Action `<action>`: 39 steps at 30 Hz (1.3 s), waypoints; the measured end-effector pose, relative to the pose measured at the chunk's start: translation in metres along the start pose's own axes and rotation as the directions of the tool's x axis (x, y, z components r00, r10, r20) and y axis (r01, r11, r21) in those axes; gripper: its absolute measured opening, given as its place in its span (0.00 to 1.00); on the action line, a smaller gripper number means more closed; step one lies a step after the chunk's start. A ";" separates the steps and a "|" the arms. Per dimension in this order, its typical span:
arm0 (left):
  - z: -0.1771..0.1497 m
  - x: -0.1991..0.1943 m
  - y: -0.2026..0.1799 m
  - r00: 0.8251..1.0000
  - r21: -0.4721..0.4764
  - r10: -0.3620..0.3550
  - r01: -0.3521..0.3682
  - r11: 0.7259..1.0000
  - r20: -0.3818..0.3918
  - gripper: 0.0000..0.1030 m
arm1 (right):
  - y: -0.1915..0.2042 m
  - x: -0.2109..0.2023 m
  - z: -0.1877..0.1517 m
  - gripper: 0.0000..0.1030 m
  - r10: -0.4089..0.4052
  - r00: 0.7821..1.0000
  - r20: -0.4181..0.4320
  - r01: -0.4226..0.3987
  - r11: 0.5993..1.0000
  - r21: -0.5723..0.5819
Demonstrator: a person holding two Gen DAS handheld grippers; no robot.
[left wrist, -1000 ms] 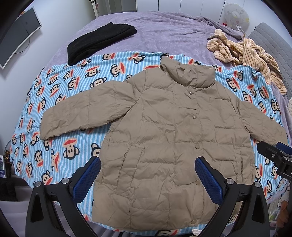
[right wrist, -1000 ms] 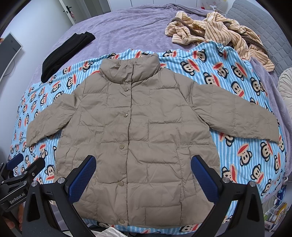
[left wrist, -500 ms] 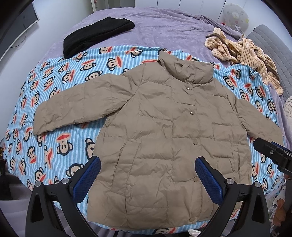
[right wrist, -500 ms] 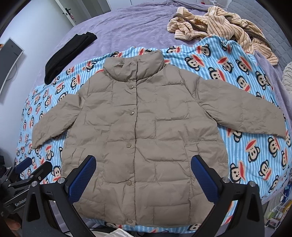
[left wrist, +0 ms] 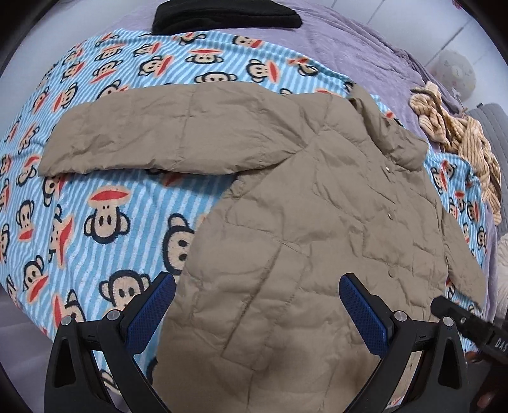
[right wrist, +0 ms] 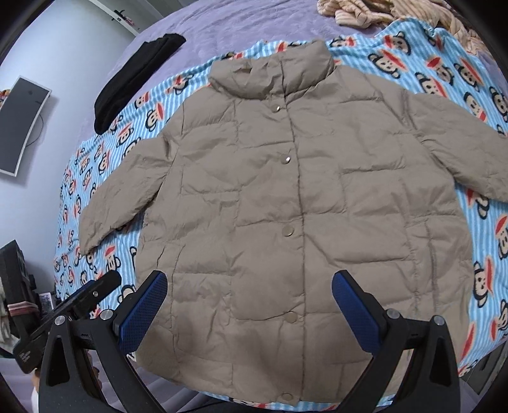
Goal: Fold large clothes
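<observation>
You've got the jacket point(right wrist: 285, 197) flat on the monkey blanket point(right wrist: 470, 82), front up, sleeves out to both sides. Rel. to jacket: blanket under it, on the bed cover point(right wrist: 222, 28); folded dark garment point(right wrist: 136, 76) beyond its left sleeve, on the cover; striped garment heap point(left wrist: 457, 133) past the collar, to the right.

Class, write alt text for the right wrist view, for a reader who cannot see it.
A tan puffer jacket lies flat and snapped shut, sleeves spread, on a blue striped monkey-print blanket over a purple bed. The open right gripper hovers above its hem, holding nothing. The left gripper shows at lower left.
</observation>
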State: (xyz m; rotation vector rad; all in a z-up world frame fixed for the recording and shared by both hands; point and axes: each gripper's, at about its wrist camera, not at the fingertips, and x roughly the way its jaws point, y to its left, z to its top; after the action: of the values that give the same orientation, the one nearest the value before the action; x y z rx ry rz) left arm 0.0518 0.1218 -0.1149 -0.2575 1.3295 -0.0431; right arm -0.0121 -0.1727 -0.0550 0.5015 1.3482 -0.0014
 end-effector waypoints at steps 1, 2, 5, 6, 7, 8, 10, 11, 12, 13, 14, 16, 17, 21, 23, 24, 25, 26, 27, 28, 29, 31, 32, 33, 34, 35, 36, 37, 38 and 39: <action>0.004 0.005 0.011 1.000 -0.028 -0.010 0.010 1.000 0.006 1.00 | 0.005 0.011 0.001 1.00 -0.019 0.999 -0.026 0.019 1.000 -0.006; 0.009 0.010 0.022 1.000 -0.055 -0.014 0.015 0.998 0.008 1.00 | 0.011 0.020 0.001 1.00 -0.035 0.999 -0.042 0.034 0.999 -0.022; 0.024 0.025 0.053 0.998 -0.113 -0.049 0.051 0.992 0.028 1.00 | 0.028 0.045 0.002 1.00 -0.052 0.995 -0.083 0.045 0.996 -0.080; 0.030 0.030 0.063 0.997 -0.127 -0.060 0.065 0.990 0.042 1.00 | 0.034 0.051 0.001 1.00 -0.045 0.995 -0.091 0.037 0.995 -0.091; 0.036 0.035 0.073 0.996 -0.141 -0.069 0.077 0.987 0.059 1.00 | 0.039 0.058 0.001 1.00 -0.039 0.995 -0.095 0.029 0.995 -0.100; 0.042 0.041 0.084 0.994 -0.159 -0.078 0.089 0.983 0.075 1.00 | 0.042 0.063 0.003 1.00 -0.039 0.995 -0.097 0.028 0.994 -0.110; 0.055 0.055 0.107 0.989 -0.204 -0.106 0.125 0.971 0.104 1.00 | 0.050 0.077 0.004 1.00 -0.047 0.994 -0.097 0.035 0.992 -0.124; 0.062 0.063 0.119 0.986 -0.229 -0.116 0.141 0.963 0.117 1.00 | 0.053 0.085 0.005 1.00 -0.048 0.994 -0.097 0.035 0.991 -0.126; 0.069 0.071 0.131 0.985 -0.256 -0.123 0.151 0.955 0.122 1.00 | 0.056 0.091 0.006 1.00 -0.047 0.994 -0.101 0.034 0.991 -0.126; 0.074 0.080 0.143 0.984 -0.288 -0.130 0.161 0.944 0.124 1.00 | 0.060 0.098 0.008 1.00 -0.043 0.994 -0.104 0.029 0.992 -0.126; 0.080 0.088 0.154 0.982 -0.323 -0.138 0.172 0.931 0.127 1.00 | 0.062 0.103 0.009 1.00 -0.036 0.994 -0.103 0.022 0.991 -0.130; 0.090 0.096 0.174 0.977 -0.381 -0.150 0.199 0.903 0.153 1.00 | 0.067 0.110 0.012 1.00 -0.025 0.995 -0.094 0.011 0.990 -0.142; 0.096 0.097 0.181 0.972 -0.400 -0.155 0.215 0.891 0.178 1.00 | 0.071 0.114 0.013 1.00 -0.016 0.996 -0.086 0.003 0.989 -0.148; 0.125 0.098 0.198 0.966 -0.408 -0.102 0.195 0.892 0.239 1.00 | 0.082 0.124 0.023 1.00 0.026 0.998 -0.049 -0.033 0.985 -0.168; 0.139 0.102 0.204 0.965 -0.419 -0.058 0.164 0.893 0.254 0.98 | 0.087 0.128 0.031 1.00 0.038 0.999 -0.024 -0.042 0.983 -0.180; 0.145 0.104 0.208 0.965 -0.430 -0.031 0.144 0.891 0.259 0.88 | 0.090 0.130 0.037 1.00 0.043 0.999 -0.014 -0.045 0.982 -0.183; 0.151 0.107 0.211 0.967 -0.439 0.001 0.116 0.891 0.256 0.72 | 0.094 0.133 0.042 1.00 0.046 0.999 -0.006 -0.046 0.982 -0.185; 0.156 0.110 0.214 0.967 -0.440 0.023 0.094 0.893 0.253 0.64 | 0.097 0.134 0.048 1.00 0.052 0.999 0.002 -0.050 0.981 -0.185; 0.160 0.110 0.217 0.965 -0.432 0.033 0.085 0.898 0.259 0.46 | 0.100 0.135 0.054 1.00 0.059 0.998 0.011 -0.056 0.981 -0.186; 0.161 0.107 0.221 0.963 -0.420 0.025 0.093 0.903 0.267 0.26 | 0.103 0.136 0.060 1.00 0.065 0.998 0.023 -0.059 0.981 -0.186; 0.165 0.105 0.223 0.962 -0.408 0.004 0.113 0.906 0.275 0.19 | 0.107 0.136 0.065 1.00 0.071 0.997 0.036 -0.063 0.980 -0.187; 0.166 0.095 0.224 0.957 -0.387 0.003 0.115 0.915 0.290 0.11 | 0.114 0.134 0.074 0.96 0.086 0.994 0.069 -0.072 0.979 -0.190; 0.168 0.087 0.221 0.952 -0.363 0.025 0.093 0.927 0.305 0.09 | 0.118 0.135 0.079 0.88 0.094 0.992 0.087 -0.076 0.979 -0.190; 0.169 0.080 0.216 0.947 -0.336 0.046 0.067 0.940 0.319 0.09 | 0.122 0.136 0.084 0.56 0.108 0.989 0.101 -0.088 0.979 -0.186; 0.168 0.071 0.211 0.939 -0.307 0.063 0.046 0.951 0.337 0.09 | 0.125 0.140 0.088 0.16 0.128 0.987 0.096 -0.110 0.979 -0.173; 0.169 0.062 0.204 0.931 -0.274 0.079 0.024 0.961 0.357 0.09 | 0.127 0.146 0.094 0.08 0.147 0.985 0.085 -0.134 0.980 -0.148; 0.167 0.053 0.197 0.922 -0.243 0.089 0.005 0.970 0.377 0.09 | 0.129 0.152 0.098 0.08 0.164 0.983 0.084 -0.153 0.981 -0.117; 0.168 0.044 0.189 0.911 -0.207 0.095 -0.011 0.978 0.400 0.09 | 0.130 0.156 0.100 0.08 0.176 0.980 0.093 -0.167 0.980 -0.105; 0.168 0.036 0.181 0.901 -0.173 0.099 -0.027 0.985 0.421 0.09 | 0.134 0.161 0.101 0.08 0.186 0.977 0.102 -0.175 0.979 -0.105; 0.169 0.027 0.172 0.890 -0.137 0.100 -0.043 0.990 0.445 0.09 | 0.139 0.167 0.102 0.08 0.201 0.974 0.105 -0.189 0.976 -0.112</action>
State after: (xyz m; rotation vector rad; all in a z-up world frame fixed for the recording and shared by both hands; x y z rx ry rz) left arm 0.2011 0.3111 -0.1402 -0.3024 0.8754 0.1556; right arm 0.1619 -0.0363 -0.1490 0.5386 1.1752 0.1960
